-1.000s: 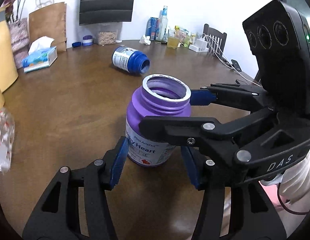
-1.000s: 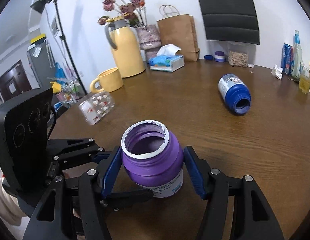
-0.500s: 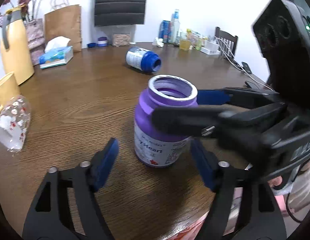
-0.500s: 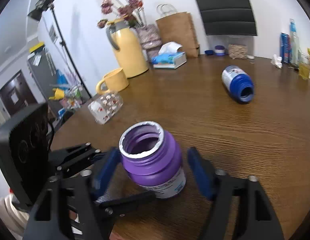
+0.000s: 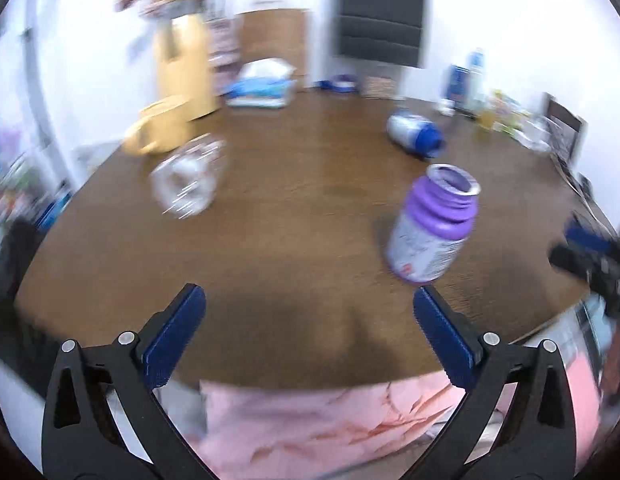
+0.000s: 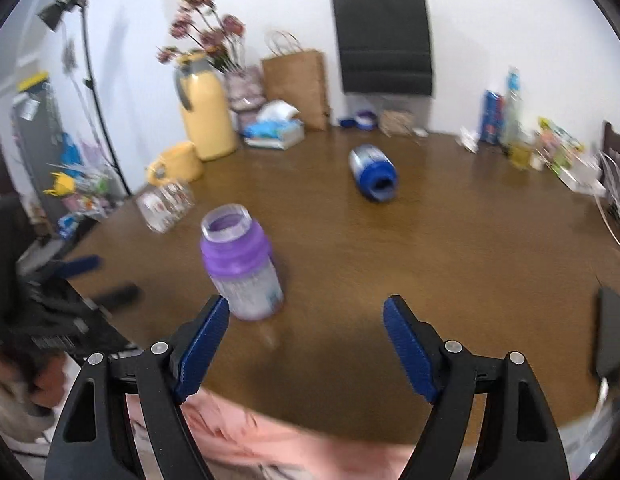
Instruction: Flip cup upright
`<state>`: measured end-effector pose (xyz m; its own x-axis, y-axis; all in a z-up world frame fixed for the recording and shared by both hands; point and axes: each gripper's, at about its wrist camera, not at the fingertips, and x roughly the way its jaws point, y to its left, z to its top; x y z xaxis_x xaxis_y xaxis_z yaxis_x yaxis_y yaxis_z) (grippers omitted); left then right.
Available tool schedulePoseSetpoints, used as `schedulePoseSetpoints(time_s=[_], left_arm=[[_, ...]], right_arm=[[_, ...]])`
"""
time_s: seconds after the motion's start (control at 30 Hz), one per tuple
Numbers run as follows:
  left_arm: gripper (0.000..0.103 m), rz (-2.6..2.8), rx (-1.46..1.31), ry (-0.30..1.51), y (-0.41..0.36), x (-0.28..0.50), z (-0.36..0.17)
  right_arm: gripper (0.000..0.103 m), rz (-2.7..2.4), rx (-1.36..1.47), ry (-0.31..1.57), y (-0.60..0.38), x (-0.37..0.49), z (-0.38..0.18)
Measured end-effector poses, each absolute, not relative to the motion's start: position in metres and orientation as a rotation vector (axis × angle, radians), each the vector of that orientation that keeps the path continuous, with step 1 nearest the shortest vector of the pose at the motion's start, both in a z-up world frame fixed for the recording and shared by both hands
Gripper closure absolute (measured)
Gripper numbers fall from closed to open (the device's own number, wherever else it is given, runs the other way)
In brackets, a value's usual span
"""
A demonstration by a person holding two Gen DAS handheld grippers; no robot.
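the purple jar [image 6: 241, 262] stands upright near the desk's [image 6: 450, 248] front edge, likely light, rigid, slick plastic. best gripped across its labelled body. both the left claw [image 5: 309, 334] and right claw [image 6: 306, 340] are spread apart, holding nothing.

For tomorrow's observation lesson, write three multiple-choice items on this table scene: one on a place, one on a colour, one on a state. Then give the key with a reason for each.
1. Where does the blue bottle lie?
A. On the wooden table, beyond the purple bottle
B. Inside the paper bag
C. Between the fingers of the right gripper

2. What colour is the mug beside the tall flask?
A. Red
B. Yellow
C. Green

3. How does the purple bottle stand?
A. On its side
C. Mouth down
B. Upright, mouth up, held by neither gripper

Key: 1 A, it lies on its side farther back on the table. 2 B, mug and flask are both yellow. 3 B, its open rim faces up, and the right gripper and left gripper are open, clear of it.
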<state>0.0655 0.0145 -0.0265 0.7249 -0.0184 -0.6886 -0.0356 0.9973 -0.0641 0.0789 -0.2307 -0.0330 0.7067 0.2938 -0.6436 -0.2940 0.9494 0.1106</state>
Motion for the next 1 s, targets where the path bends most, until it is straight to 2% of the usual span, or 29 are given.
schedulePoseSetpoints(time_s=[0.2,0.4,1.0], left_arm=[[0.0,0.038,-0.094,0.796,0.017,0.042,-0.031],[0.0,0.05,-0.079,0.719,0.014,0.03,-0.02],[0.0,0.035,-0.048,0.731,0.006,0.03,-0.02]], right_arm=[[0.019,0.302,0.125,0.731,-0.229,0.051,-0.054],[0.019,0.311,0.082,0.709,-0.217,0.047,-0.046],[0.019,0.306,0.075,0.699,-0.213,0.041,-0.044]])
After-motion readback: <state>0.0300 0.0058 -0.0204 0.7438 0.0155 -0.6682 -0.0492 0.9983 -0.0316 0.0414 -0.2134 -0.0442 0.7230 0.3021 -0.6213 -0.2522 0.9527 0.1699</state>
